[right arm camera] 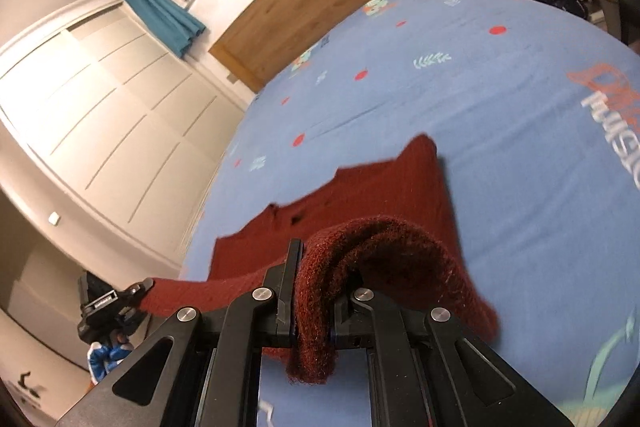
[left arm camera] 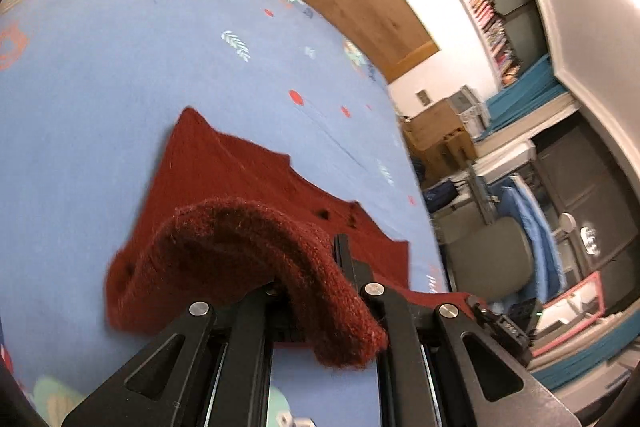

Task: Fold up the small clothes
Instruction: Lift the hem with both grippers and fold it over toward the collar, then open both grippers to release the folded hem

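A: Where the blue bedsheet point(left arm camera: 120, 75) with red dots and little leaves covers the bed, what lies on it?

B: A dark red knitted sweater point(left arm camera: 248, 179). Its far part lies flat on the sheet. Its near edge is lifted up off the bed.

A: Who lifts it?

B: Two black grippers. The left gripper point(left arm camera: 316, 287) has its fingers squeezed tight on one bunch of the red wool, which flops over them. The right gripper point(right arm camera: 316, 291) pinches another bunch the same way, with wool hanging down between its fingers.

A: Are they close together?

B: A band of the sweater stretches from one to the other. In the right view, the left gripper shows at the far end of that band.
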The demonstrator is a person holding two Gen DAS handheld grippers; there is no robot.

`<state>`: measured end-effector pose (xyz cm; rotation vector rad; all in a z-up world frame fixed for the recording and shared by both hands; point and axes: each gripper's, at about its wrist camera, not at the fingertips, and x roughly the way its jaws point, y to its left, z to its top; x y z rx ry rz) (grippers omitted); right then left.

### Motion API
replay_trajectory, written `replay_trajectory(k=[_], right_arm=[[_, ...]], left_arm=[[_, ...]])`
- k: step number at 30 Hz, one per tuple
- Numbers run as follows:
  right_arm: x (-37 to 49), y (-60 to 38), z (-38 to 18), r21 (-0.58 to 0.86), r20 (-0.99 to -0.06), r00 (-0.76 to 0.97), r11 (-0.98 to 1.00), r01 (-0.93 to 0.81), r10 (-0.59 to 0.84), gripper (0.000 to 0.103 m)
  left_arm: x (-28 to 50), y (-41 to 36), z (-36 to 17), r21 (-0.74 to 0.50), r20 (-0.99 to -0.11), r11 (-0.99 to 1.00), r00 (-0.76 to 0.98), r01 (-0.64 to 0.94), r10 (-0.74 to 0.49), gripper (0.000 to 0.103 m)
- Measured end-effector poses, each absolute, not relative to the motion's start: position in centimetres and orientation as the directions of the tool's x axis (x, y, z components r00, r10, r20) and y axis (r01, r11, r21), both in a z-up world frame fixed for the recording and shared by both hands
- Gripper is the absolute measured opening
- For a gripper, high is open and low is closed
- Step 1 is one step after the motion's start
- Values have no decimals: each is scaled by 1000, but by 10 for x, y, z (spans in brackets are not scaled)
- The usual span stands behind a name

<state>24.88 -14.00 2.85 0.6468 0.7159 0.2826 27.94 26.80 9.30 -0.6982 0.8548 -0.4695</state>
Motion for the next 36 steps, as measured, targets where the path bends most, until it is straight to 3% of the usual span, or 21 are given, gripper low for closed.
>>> replay_trajectory(k=[8, 16, 21, 23, 25, 29, 36], right_arm=[[328, -137, -13, 628, -611, 673, 773, 92, 417, 11], [368, -140, -55, 614, -680, 614, 769, 179, 400, 14], [375, -149, -61, 634, -677, 615, 746, 206, 405, 30], [377, -153, -61, 640, -674, 615, 738, 212, 409, 45], [378, -156, -57, 636, -673, 624, 742, 214, 397, 52], [378, -166, -43, 635, -660, 651, 741, 217, 375, 59], [375, -151, -16, 517, -675, 675, 844, 143, 299, 60]], left_arm=[[339, 258, 29, -621, -688, 782, 517, -58, -509, 7], [372, 257, -3, -592, -745, 795, 467, -134, -476, 12], [377, 266, 1, -636, -711, 759, 487, -139, -507, 28], [375, 277, 7, -657, -686, 740, 522, -145, -507, 36], [374, 288, 13, -674, -667, 722, 547, -154, -506, 37], [370, 298, 32, -613, -686, 777, 583, -141, -435, 39], [357, 247, 44, -426, -723, 904, 608, -17, -329, 39]])
